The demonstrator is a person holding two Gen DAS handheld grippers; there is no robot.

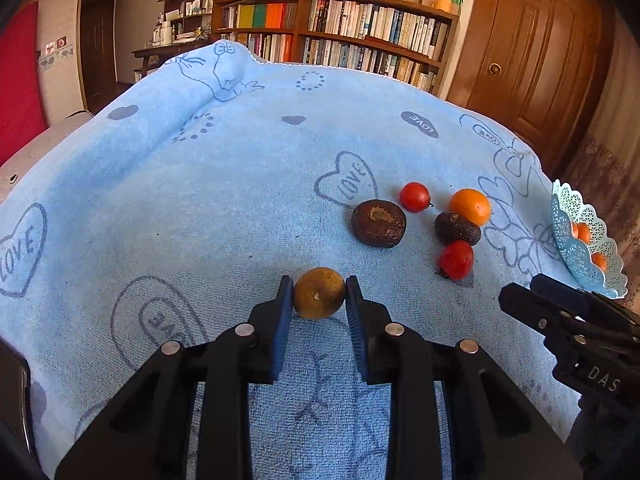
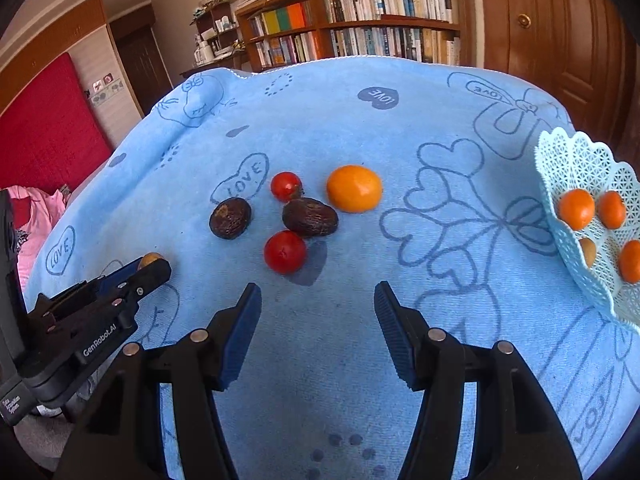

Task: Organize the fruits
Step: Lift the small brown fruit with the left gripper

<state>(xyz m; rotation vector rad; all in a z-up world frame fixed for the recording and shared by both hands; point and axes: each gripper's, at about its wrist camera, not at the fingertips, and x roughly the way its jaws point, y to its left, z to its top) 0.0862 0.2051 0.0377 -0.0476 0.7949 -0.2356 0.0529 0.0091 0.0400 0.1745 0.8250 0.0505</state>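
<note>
Left tongs (image 1: 319, 295) clamped on a small yellow-brown fruit (image 1: 319, 293), pads touching both sides at its widest part; whether it sits on the blue towel (image 1: 200, 220) or is just lifted is hard to tell from the wrist view. Right tongs (image 2: 318, 312) spread apart, empty, hovering over the towel near a red tomato (image 2: 285, 252). Loose pile: two dark wrinkled fruits (image 2: 231, 218) (image 2: 310, 216), a second tomato (image 2: 286, 186), an orange (image 2: 354, 188). The lace basket (image 2: 576, 160) at the right edge holds several small oranges (image 2: 576, 209). Held fruit looks light, firm, round, so it could roll or squirt out; grip across the middle is right, keep the squeeze modest. Tomatoes are smooth and soft, likely slippery and bruisable. Dark ones look dried and tougher, with a matte skin.
</note>
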